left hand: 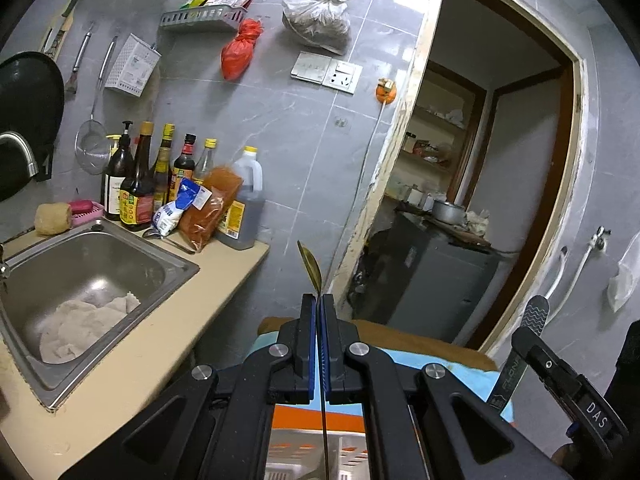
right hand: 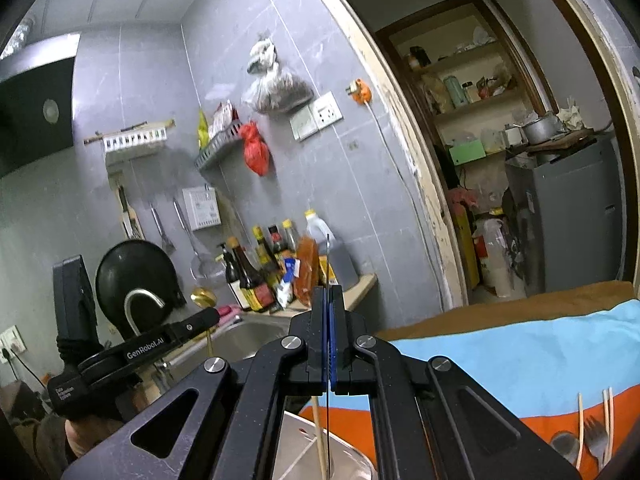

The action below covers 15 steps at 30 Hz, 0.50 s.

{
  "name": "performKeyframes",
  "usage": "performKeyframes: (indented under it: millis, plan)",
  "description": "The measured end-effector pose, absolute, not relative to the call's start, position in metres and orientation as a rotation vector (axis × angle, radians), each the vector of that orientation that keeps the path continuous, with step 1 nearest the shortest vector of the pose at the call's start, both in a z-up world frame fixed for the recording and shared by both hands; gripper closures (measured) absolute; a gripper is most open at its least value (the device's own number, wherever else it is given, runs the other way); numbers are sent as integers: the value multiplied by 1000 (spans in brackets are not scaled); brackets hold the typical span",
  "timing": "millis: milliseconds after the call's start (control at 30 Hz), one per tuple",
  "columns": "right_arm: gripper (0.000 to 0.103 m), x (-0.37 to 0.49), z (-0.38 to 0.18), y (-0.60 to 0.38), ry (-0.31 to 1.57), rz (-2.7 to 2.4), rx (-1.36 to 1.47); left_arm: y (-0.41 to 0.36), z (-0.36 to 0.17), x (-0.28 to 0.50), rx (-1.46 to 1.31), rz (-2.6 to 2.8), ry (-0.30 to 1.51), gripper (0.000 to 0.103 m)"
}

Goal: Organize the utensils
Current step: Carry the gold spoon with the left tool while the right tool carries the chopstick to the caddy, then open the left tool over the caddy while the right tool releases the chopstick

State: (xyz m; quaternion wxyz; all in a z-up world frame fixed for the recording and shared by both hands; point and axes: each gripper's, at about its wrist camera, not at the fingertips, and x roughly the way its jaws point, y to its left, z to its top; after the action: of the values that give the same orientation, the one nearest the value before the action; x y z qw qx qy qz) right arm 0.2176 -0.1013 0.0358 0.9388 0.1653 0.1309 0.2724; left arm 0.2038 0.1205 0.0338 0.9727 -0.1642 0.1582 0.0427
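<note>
My left gripper (left hand: 319, 300) is shut on a gold spoon (left hand: 310, 265), seen edge-on with its bowl above the fingertips and its handle running down between the pads. In the right wrist view the left gripper (right hand: 212, 314) is at the left, and the spoon (right hand: 203, 298) shows over the sink. My right gripper (right hand: 328, 292) is shut on a flat steel utensil (right hand: 327, 256), also edge-on. From the left wrist view the right gripper (left hand: 524, 336) is at the lower right, and the utensil's wavy-patterned end (left hand: 535, 316) points up. A white slotted basket (left hand: 348, 454) lies below both grippers.
A steel sink (left hand: 176, 268) holding a cloth is at the left, with sauce bottles (left hand: 138, 192) behind it. A blue and orange cloth (right hand: 520, 364) holds a fork (right hand: 595, 436), a spoon (right hand: 565, 445) and chopsticks (right hand: 608, 420). An open doorway (left hand: 500, 160) is at the right.
</note>
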Motion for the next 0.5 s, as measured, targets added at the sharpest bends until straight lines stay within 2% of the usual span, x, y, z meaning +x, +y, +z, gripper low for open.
performKeyframes:
  millis: [500]
  plan:
    - [102, 225, 13, -82, 353, 550, 265, 108, 10, 205, -287, 92, 344, 100]
